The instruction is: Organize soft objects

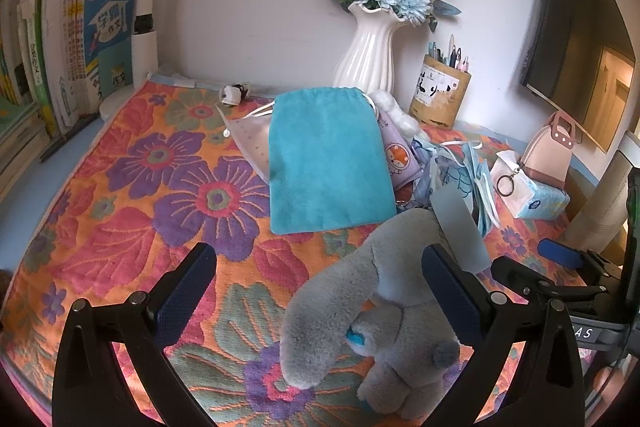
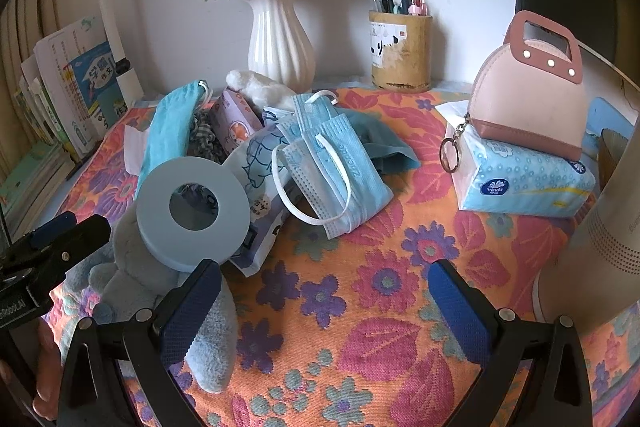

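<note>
The grey plush toy (image 1: 372, 311) lies on the floral cloth (image 1: 132, 211) nearest the left gripper (image 1: 320, 291), whose jaws stand wide apart around it; whether a pad touches the plush cannot be told. The right gripper (image 2: 324, 301) also has its jaws apart, holding nothing, with the plush toy by its left finger. Just behind the plush lies a teal drawstring pouch (image 1: 326, 159); beside the pouch are blue face masks (image 2: 340, 163) in a heap. A tissue pack (image 2: 524, 183) under a pink handbag (image 2: 528, 99) sits well apart from the plush, on the bench's far side.
</note>
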Demonstrator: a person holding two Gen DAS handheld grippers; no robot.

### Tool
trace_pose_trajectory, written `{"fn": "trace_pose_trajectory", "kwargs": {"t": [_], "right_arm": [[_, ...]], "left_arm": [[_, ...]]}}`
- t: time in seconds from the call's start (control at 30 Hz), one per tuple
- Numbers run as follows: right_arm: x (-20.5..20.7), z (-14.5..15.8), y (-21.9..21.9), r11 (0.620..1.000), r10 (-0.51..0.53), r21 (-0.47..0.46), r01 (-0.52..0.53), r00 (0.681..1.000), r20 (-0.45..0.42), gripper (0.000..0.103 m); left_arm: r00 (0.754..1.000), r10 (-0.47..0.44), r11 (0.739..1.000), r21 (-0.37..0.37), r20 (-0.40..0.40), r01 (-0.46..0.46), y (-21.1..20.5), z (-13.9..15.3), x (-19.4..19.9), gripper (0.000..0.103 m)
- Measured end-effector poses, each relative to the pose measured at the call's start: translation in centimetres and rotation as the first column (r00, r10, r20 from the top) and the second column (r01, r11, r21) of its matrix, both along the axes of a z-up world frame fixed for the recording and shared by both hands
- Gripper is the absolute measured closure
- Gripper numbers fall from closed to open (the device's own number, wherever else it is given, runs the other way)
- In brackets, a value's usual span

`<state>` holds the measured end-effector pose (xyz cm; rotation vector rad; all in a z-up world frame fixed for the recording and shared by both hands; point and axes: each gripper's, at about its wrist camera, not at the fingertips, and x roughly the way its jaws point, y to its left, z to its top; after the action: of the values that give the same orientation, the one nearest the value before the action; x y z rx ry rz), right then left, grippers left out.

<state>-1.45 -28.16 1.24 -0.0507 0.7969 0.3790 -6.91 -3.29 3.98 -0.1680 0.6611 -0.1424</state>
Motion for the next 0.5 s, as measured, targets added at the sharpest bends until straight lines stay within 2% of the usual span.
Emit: {"fn": "trace_pose_trajectory", "kwargs": {"t": [0.5], "right_arm": [[0.1, -0.08, 0.03, 1.0, -0.001, -0.004, 0.001, 1.0, -0.005, 0.0]], "left_arm": [[1.0, -0.008, 1.0, 0.002, 0.0, 0.008, 0.13, -0.04, -0.19, 0.001]]}}
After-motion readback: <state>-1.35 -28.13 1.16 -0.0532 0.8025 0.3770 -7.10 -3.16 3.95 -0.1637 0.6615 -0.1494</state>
